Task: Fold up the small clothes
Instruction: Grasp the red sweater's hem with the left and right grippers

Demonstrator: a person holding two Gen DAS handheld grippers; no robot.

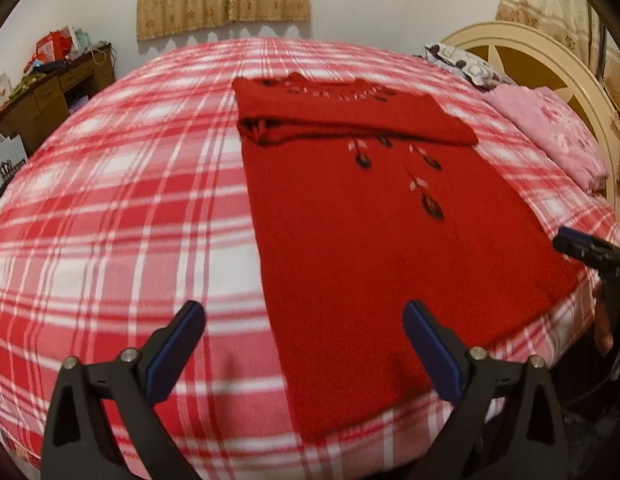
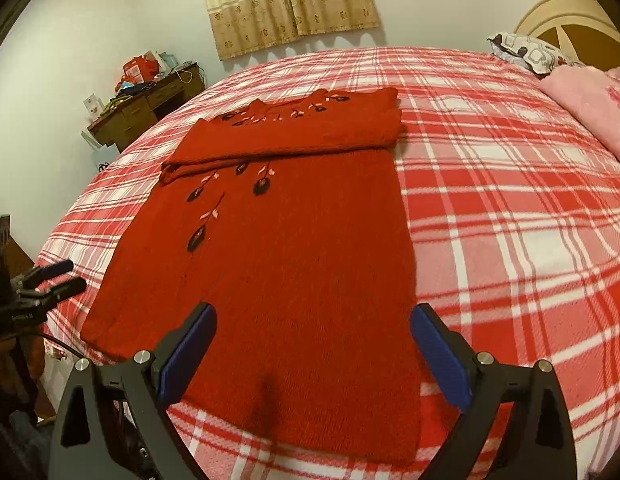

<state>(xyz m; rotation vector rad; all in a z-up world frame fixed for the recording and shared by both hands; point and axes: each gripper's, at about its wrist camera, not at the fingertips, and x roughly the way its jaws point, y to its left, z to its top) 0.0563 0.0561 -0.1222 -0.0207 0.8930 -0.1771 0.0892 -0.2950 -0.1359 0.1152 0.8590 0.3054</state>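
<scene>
Red knit sweater (image 1: 361, 248), sleeves folded across the chest, flat on plaid bed (image 1: 110, 200).
Left view: left tongs (image 1: 304, 350) gaped empty astride near left hem corner. Right view: right tongs (image 2: 313, 354) gaped empty over hem (image 2: 310, 432); soft, light, floppy knit, best pinched at hem corners.

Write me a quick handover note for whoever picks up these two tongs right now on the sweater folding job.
Left tongs: open, empty, above the sweater's near left edge where it meets the plaid sheet.
Right tongs: open, empty, above the near hem.
Sweater: red knit, flat on the bed, collar end far from you.
Done: the sleeves look folded across the chest into a band near the collar.
Left: nothing gripped yet. Probably take the near hem at both corners and fold it up toward the collar, then smooth.
Pink blanket and pillow lie by the headboard, apart from the sweater.
</scene>
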